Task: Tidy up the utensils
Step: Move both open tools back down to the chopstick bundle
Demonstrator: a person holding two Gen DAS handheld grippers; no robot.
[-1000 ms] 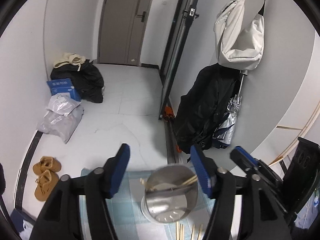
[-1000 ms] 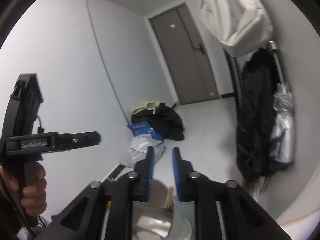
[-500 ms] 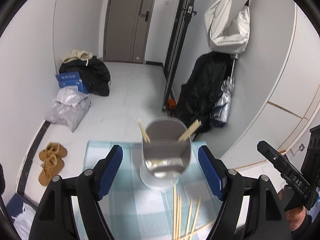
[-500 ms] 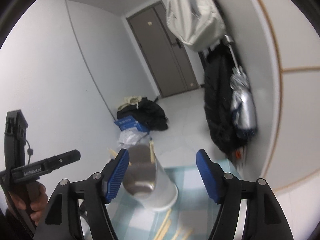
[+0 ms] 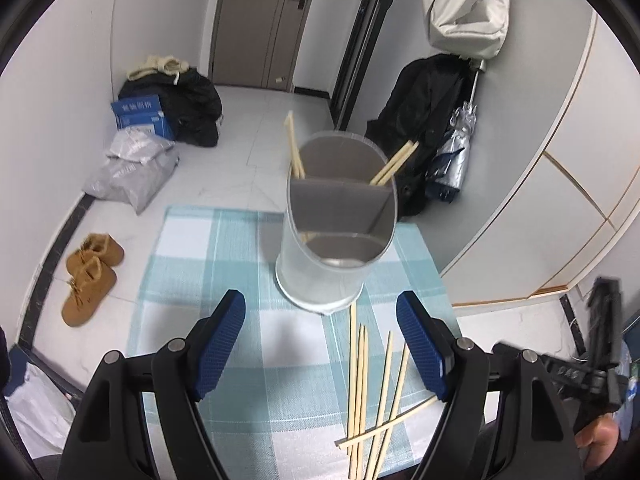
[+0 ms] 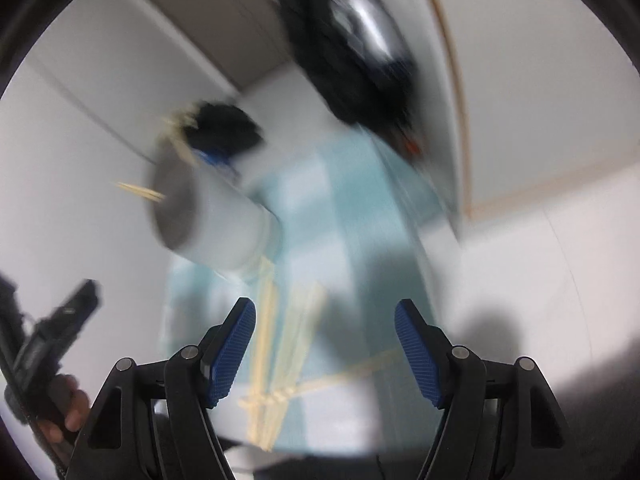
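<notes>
- Both tongs are gaping wide with nothing between the blue pads: the left gripper is hovering over the near half of the table, and the right gripper is hanging above the same checked cloth in a badly blurred view.
- Loose chopsticks are lying in a crossed bundle by the near right edge of the table, just beside the left gripper's right pad; in the right wrist view they are showing between the pads.
- Just beyond them, the utensil holder, a white divided cylinder, is standing upright toward the far right edge, with chopsticks in holder leaning out of its back compartment.
- On the floor past the table, a blue box is showing white characters too small to read.
</notes>
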